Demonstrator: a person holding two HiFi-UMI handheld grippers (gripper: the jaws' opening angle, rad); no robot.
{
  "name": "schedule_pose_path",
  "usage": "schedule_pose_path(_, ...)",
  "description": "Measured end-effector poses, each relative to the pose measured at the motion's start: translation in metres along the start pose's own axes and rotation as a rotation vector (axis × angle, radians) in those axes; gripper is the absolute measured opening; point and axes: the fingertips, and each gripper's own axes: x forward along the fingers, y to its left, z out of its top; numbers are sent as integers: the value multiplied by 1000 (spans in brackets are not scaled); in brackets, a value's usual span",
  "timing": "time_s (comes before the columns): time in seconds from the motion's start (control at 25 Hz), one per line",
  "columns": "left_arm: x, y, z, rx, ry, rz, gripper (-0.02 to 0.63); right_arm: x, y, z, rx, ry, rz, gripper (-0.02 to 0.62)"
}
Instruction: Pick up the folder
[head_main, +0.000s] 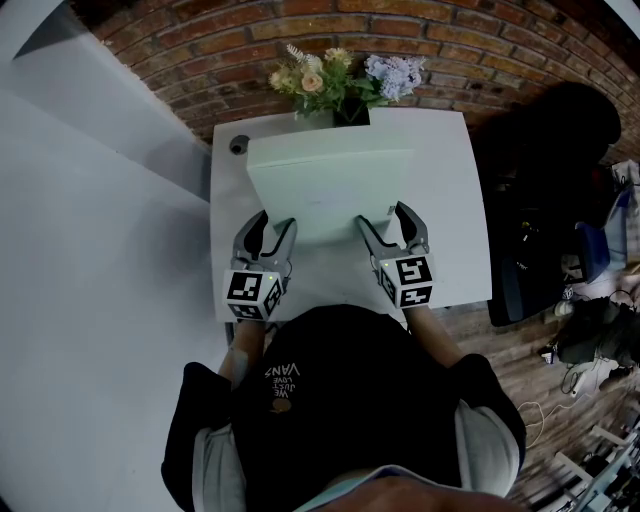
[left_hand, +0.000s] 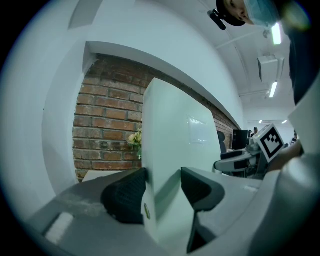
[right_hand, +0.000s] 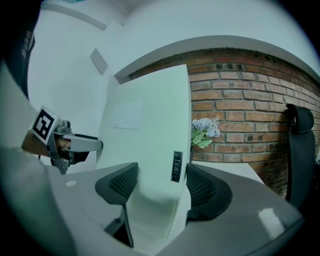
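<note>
Both grippers clamped on the folder, held up over the table

You've got the pale greenish-white rigid plastic folder (head_main: 330, 190) standing upright over the white rectangular table (head_main: 450, 200), broad face toward you, one gripper at each lower end. Your left gripper (head_main: 276, 222) has its jaws closed onto the folder's left end, and in the left gripper view the ribbed black pads (left_hand: 125, 197) sit right against it on both sides. Same deal with your right gripper (head_main: 383, 215): jaws fairly far apart, but only because the thick folder fills the gap, small black clasp (right_hand: 177, 166) just beside the right pad. Can't tell if the bottom edge clears the tabletop. A bunch of pastel flowers (head_main: 340, 80) sits behind it at the red brick wall (head_main: 200, 50).
</note>
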Motion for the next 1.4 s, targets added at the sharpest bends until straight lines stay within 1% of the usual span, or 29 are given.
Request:
schedule_pose_path(0.48, -4, 6, -5, -16, 12, 22, 222, 6, 5, -2, 10, 14, 24, 301)
schedule_pose_path(0.88, -11, 16, -3, -24, 1, 52, 222, 16, 14, 1, 16, 7, 54, 302)
schedule_pose_path(1.08, -12, 15, -5, -24, 3, 53, 222, 16, 14, -2, 22, 17, 55, 304)
schedule_pose_path(1.4, -12, 13, -4, -22, 4, 49, 222, 14, 13, 1, -2, 26, 44, 299)
